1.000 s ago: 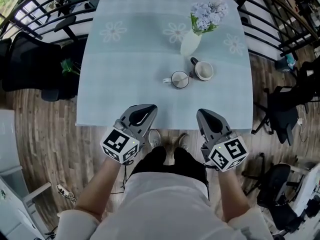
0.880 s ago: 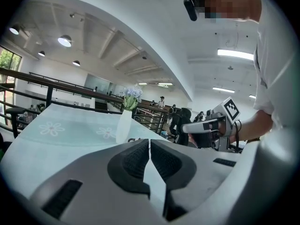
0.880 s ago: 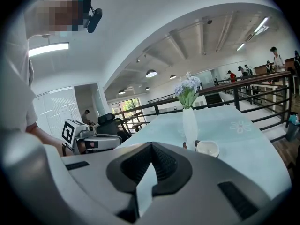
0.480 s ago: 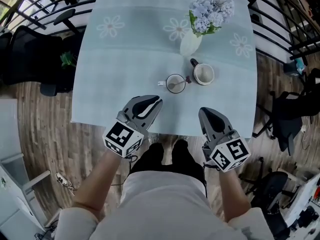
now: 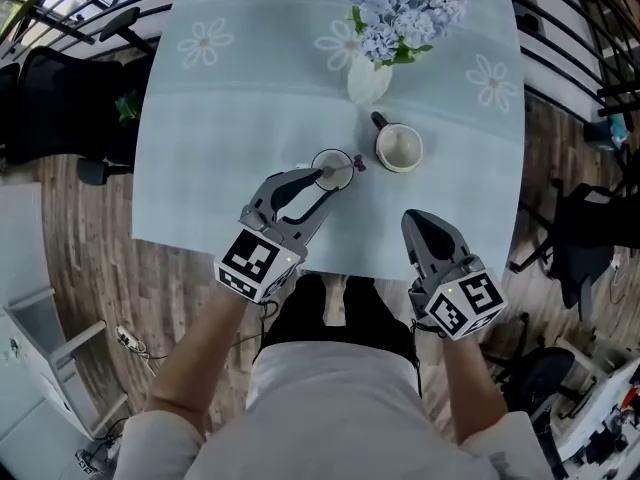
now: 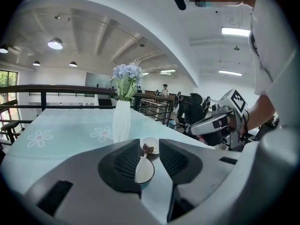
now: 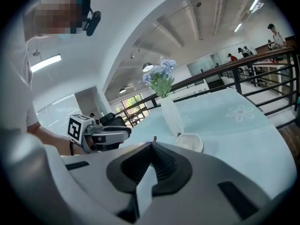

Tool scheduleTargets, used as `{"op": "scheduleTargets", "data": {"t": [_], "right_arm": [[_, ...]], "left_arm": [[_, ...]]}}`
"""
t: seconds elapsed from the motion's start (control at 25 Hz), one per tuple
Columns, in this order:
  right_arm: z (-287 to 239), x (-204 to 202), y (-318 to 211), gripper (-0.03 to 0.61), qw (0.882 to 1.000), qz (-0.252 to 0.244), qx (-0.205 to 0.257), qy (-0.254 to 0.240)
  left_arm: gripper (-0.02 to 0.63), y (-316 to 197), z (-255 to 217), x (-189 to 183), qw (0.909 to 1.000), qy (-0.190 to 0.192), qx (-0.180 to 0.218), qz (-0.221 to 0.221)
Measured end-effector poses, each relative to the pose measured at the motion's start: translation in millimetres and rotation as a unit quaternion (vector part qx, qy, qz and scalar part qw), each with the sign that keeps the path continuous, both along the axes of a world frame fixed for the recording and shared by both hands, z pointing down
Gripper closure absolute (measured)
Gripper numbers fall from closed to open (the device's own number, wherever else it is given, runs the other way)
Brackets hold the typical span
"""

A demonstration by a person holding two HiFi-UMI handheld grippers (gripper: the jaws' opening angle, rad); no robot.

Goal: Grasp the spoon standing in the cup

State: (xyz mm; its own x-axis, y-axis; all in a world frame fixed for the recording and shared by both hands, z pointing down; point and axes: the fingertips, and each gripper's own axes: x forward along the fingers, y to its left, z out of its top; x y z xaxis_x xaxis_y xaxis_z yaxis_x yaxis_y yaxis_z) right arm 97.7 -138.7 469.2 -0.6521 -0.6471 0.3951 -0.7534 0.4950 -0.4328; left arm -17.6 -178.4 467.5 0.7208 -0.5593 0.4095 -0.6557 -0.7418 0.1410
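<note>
A small dark-rimmed cup [image 5: 333, 168] stands on the pale blue tablecloth [image 5: 220, 148], with a white spoon [image 5: 352, 165] leaning in it. The spoon's brown end sticks out over the rim. My left gripper [image 5: 331, 180] reaches up to the cup's near side and its jaws are opening. In the left gripper view the cup [image 6: 145, 171] and spoon [image 6: 142, 162] show in the gap just beyond the left gripper [image 6: 150, 148]; the pads touch nothing. My right gripper [image 5: 416, 218] hangs shut and empty over the table's near edge; in its own view the right gripper [image 7: 152, 145] has its jaws together.
A white mug [image 5: 400, 149] stands just right of the cup, and a white vase [image 5: 367, 80] of pale blue flowers behind both. Black railings [image 5: 60, 28] and office chairs [image 5: 60, 108] surround the table on a wooden floor.
My left gripper has moved forward from the table's near edge up to the cup, and its jaws have parted. The right gripper has stayed near the table edge.
</note>
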Motion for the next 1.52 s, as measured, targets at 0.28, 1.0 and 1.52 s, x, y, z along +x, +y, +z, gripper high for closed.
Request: {"op": "scheduleTargets", "data": {"t": [0.28,1.0,1.52], "right_arm": [[23,16,-8,0.565,1.000,0.006,-0.025,-0.015],[61,34,-9,0.565,0.998,0.015,-0.056,-0.005],[70,35,-3,0.565,0.997,0.024,-0.068,-0.013]], "left_arm": [[0.446,-23,24,18,0.9994,-0.032,-0.006,0.015],[0.396,-38,62,52,0.9902,-0.102,-0.008,0.095],[0.430,-37,65,57,0.9776,-0.165,0.025,0.128]]}}
